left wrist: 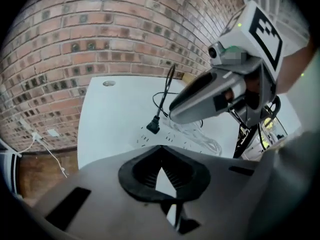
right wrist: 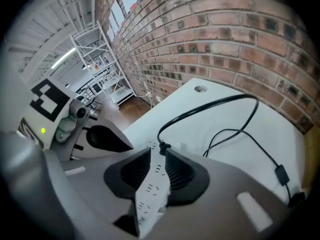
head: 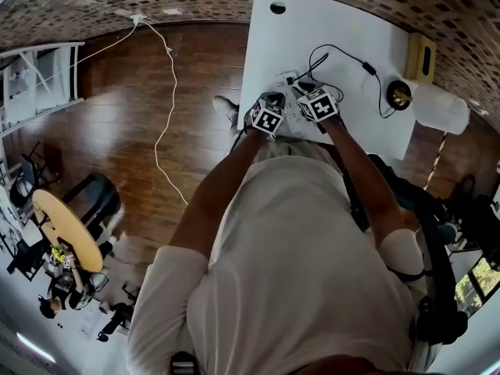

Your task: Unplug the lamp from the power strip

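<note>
White slotted power strip (right wrist: 151, 184), black plug (right wrist: 161, 147), rough brick wall (right wrist: 240, 29)

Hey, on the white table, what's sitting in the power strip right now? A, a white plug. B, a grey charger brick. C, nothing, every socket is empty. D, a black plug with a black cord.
D: a black plug stands in the power strip, and its black cord loops away across the table.

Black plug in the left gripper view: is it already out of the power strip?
No, the black plug sits seated in a socket of the white power strip, with its cord rising from it.
</note>
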Demonstrator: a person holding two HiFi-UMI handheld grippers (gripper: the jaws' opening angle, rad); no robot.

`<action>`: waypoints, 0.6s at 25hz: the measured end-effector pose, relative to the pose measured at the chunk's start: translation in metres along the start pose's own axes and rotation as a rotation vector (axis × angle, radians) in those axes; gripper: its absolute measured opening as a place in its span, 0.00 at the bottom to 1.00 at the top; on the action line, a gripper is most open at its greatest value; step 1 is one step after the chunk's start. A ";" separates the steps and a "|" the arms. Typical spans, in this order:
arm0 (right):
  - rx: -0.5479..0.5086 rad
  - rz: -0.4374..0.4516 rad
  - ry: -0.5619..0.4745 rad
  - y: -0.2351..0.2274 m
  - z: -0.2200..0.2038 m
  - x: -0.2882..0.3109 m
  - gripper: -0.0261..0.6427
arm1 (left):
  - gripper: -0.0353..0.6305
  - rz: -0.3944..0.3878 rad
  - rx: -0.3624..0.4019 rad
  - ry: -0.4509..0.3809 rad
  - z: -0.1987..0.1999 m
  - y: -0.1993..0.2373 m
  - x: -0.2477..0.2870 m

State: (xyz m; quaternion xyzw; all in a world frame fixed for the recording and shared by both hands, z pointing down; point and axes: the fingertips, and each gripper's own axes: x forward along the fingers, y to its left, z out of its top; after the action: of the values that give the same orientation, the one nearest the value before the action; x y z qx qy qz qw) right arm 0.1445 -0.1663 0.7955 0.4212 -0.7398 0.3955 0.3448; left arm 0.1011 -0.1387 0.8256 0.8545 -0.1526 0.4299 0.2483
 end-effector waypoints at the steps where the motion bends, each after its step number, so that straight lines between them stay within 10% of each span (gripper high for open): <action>1: -0.006 -0.006 0.013 -0.001 0.000 0.005 0.18 | 0.06 -0.003 -0.021 -0.008 0.002 0.004 0.002; 15: 0.006 -0.064 0.071 -0.004 0.005 0.040 0.17 | 0.06 -0.058 -0.008 0.014 0.029 0.044 0.019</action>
State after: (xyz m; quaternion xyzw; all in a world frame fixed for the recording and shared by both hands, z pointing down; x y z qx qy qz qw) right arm 0.1310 -0.1855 0.8281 0.4315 -0.7120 0.4011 0.3821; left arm 0.1104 -0.1919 0.8392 0.8545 -0.1280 0.4278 0.2653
